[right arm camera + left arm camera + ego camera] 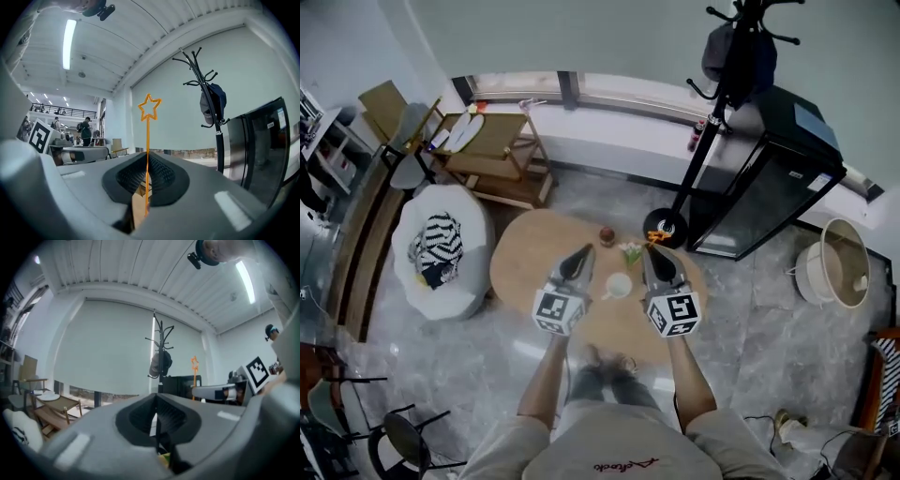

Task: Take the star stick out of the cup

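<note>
My left claw is pressed together, with nothing in it. Far below, seen between my 2 claws, 1 white cup stands on 1 round wooden table. My right claw pinches the stick. It is 1 thin orange rod, upright, topped by 1 hollow 5-point star outline. The stick is out of the cup, held in the air well above the table, and its star rises past my jaw tips.
</note>
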Motion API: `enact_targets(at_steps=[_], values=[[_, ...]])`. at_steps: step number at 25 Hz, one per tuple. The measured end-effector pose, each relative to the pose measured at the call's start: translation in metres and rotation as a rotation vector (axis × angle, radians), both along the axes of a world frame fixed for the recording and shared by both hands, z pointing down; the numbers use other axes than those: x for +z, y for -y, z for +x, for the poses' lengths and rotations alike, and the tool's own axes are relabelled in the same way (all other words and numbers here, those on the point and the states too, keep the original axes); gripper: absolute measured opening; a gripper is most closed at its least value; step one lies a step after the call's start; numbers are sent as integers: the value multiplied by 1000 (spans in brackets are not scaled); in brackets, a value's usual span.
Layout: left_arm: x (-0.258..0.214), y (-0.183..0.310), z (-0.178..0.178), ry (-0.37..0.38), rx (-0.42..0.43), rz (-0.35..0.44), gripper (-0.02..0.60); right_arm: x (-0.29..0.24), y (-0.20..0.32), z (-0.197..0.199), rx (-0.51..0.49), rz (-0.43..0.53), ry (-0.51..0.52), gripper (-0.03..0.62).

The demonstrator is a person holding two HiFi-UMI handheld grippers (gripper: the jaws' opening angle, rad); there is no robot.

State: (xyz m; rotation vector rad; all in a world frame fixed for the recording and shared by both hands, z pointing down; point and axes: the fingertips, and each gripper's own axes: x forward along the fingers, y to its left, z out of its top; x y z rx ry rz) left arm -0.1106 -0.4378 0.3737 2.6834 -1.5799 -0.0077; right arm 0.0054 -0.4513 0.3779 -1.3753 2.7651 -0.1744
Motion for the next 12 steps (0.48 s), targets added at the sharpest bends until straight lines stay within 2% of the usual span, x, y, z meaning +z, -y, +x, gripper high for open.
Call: enact_targets(at_steps=[12], values=[[-52,-36,20,23,-7,50,-2,-44,-37,32,7,30,-14,12]])
